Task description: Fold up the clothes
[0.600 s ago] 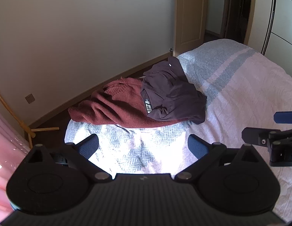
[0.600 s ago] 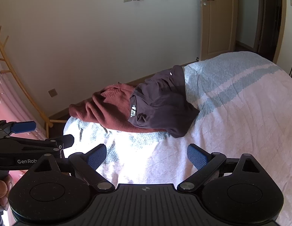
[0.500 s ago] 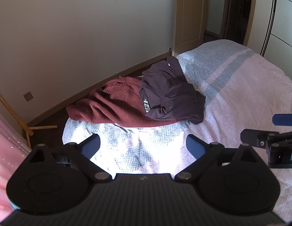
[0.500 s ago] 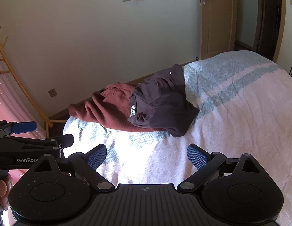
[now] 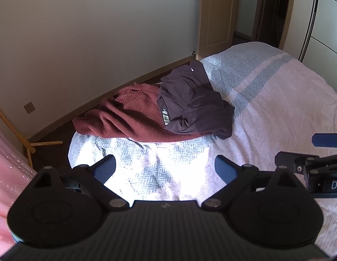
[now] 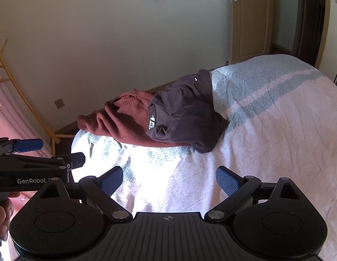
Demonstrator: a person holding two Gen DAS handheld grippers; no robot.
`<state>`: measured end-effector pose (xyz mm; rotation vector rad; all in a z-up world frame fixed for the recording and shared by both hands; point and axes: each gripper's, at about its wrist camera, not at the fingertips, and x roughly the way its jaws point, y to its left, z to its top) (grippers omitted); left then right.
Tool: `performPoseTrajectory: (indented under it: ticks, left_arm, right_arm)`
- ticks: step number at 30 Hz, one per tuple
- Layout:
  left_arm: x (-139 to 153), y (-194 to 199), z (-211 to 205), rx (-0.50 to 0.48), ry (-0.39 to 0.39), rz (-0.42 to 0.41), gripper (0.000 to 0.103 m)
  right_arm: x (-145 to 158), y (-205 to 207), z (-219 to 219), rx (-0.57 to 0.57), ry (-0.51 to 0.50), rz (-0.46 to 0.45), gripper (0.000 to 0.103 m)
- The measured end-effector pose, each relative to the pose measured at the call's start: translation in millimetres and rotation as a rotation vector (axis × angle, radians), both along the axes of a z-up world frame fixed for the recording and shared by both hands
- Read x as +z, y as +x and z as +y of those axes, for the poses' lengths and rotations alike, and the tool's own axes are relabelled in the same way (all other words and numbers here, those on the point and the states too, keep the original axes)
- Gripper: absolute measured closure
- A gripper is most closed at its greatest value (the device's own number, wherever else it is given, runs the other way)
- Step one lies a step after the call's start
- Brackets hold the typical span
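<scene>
Both tools edged slightly nearer the clothes than half a second earlier, the pile sitting a touch lower in the left wrist view and little changed in the right. Left tool point(image 5: 164, 167) hovered over the sunlit near end of the bed point(image 5: 277, 108), its blue pads spread wide with nothing between them but bedspread far below. Right tool point(image 6: 169, 179) did the same, jaws fully apart and empty, over the pink-and-white cover point(image 6: 266, 141). A red sweater point(image 5: 129, 119) lay crumpled at centre frame near the bed's left edge, and a dark purple shirt point(image 5: 194, 106) was heaped partly on top of it to the right, its neck label showing. Neither garment was touched by either tool; both lay well beyond the pads. In the left wrist view the right tool's side showed at the right edge of the frame; in the right wrist view the left tool's side, and a hand point(image 6: 2, 219) gripping it, showed at lower left. A wooden rack point(image 6: 16, 82) leaned at the left against the wall, and a door point(image 6: 249, 19) stood at upper right.
</scene>
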<state>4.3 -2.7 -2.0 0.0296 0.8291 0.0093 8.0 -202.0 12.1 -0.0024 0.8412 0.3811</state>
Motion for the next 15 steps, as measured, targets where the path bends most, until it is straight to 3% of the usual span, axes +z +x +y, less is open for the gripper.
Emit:
performPoseTrajectory:
  ticks: [15]
  left_arm:
    - [-2.1,-0.8,-3.8,-0.003,0.006,0.006,0.007]
  right_arm:
    - [2.8,-1.0,4.6,0.017,-0.004,0.004,0.008]
